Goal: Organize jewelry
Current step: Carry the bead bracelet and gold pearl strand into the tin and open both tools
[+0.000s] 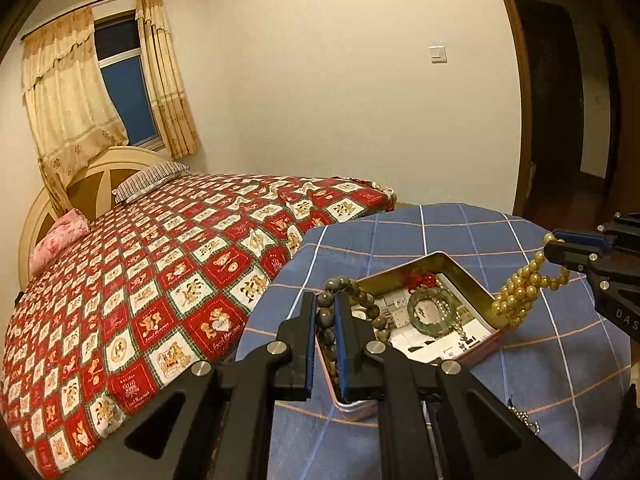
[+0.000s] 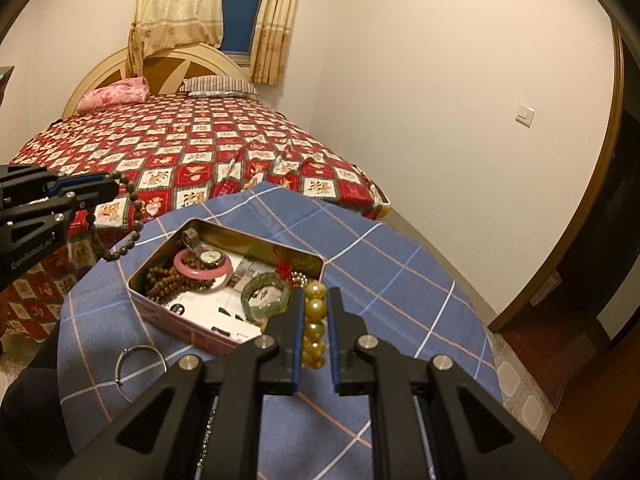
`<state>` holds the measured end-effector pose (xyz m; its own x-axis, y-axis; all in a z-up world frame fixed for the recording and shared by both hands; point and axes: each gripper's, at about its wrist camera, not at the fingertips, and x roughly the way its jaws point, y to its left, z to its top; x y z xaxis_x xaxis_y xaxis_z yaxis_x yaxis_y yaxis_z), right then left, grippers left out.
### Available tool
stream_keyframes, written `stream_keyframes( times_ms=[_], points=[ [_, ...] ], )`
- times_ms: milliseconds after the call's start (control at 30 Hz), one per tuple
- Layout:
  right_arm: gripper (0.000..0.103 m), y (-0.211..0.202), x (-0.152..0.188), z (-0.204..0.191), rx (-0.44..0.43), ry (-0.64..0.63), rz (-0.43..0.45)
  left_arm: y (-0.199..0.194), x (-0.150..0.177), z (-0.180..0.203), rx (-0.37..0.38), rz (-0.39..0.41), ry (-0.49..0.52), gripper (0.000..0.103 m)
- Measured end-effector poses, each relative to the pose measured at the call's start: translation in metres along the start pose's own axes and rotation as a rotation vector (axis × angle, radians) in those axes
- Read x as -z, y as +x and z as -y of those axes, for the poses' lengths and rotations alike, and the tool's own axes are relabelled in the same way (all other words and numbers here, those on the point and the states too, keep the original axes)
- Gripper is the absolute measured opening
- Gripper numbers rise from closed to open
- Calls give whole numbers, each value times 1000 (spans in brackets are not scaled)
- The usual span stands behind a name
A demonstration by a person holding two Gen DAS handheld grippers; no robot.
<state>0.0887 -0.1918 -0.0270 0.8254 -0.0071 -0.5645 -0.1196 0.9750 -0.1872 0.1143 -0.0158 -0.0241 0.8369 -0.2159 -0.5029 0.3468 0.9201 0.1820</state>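
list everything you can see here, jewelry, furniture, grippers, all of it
tin box: one, gold inside, pinkish outside, open on the table
dark bead strand: one, grey-brown, clamped in the left gripper, hanging over the tin
gold bead strand: one, yellow-gold, clamped in the right gripper
pink bangle: one, pink, in the tin
green bangle: one, pale green, in the tin
wristwatch: one, silver, in the tin
brown bead strand: one, brown, bunched in the tin
metal ring: one, silver, on the cloth beside the tin
tablecloth: one, blue plaid, over the table
bed: one, red checked cover, behind the table
left gripper: one, black, shut
right gripper: one, black, shut
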Motion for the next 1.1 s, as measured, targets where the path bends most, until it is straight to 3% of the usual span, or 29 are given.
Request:
stream_keyframes(
  times_ms=[1100],
  points=[
    [13, 50, -28, -7, -39, -8, -23, 60, -22, 4, -6, -51, 20, 8]
  ],
)
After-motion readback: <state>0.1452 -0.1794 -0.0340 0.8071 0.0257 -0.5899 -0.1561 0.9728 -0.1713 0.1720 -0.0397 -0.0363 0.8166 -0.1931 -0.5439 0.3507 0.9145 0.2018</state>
